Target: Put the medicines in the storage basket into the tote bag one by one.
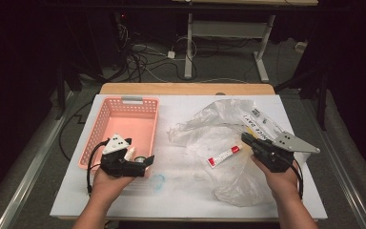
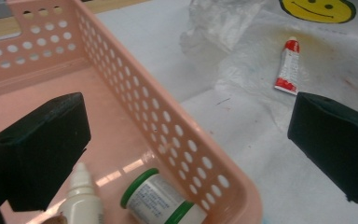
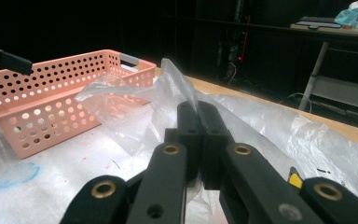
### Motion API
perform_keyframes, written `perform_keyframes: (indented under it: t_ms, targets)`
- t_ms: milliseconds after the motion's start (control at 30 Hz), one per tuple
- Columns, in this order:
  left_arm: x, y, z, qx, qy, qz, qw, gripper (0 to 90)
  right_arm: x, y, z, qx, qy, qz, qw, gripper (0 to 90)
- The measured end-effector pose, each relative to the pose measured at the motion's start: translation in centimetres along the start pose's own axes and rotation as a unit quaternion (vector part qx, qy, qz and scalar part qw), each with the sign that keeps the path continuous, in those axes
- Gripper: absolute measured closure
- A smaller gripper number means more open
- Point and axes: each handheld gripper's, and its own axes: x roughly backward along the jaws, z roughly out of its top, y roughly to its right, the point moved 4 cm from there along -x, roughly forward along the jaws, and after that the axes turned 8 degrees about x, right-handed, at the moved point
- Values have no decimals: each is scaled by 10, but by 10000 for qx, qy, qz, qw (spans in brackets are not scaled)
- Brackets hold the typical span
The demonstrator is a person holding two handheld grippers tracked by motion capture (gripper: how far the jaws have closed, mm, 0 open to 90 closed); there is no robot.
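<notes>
Pink plastic basket point(image 1: 106, 124) sits at the left of the white table point(image 1: 181, 195), and the left gripper point(image 1: 145, 161) hangs at its near right corner with its jaws wide apart and nothing between them. In the left gripper view those jaws straddle the basket's right wall: one is over the basket floor, the other over the table outside. Inside the basket, just below the jaws, lie two items: one white dropper bottle point(image 2: 81, 200) and one small jar with green rims point(image 2: 161, 200).

One red-and-white tube point(image 1: 225, 155) lies on the crumpled clear plastic bag point(image 1: 233, 183), between the two grippers and nearer the right one. The right gripper point(image 1: 246, 137) is just beside the tube's red-capped end. Its jaws are pressed together and pinch a fold of the bag point(image 3: 168, 88), as the right gripper view shows.

One blue ring mark point(image 1: 157, 180) shows on the table near the left hand point(image 1: 106, 183).
</notes>
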Motion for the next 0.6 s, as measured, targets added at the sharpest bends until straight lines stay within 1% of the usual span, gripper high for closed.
perform_keyframes:
  t_ms: [200,367,533,600]
  targets:
    - [7,-16,0,121,14,172,9998,0,0,0,0,-5,-5,-3,10000,897]
    - [16,-32,-1,242,39,395,9989,0,0,1,0,-6,-5,1,10000,898]
    - [23,-46,-3,412,76,516,9978,0,0,1,-1,-5,-2,-3,10000,897]
    - [25,-50,-4,458,72,540,9975,0,0,1,-1,-4,-8,-7,10000,897]
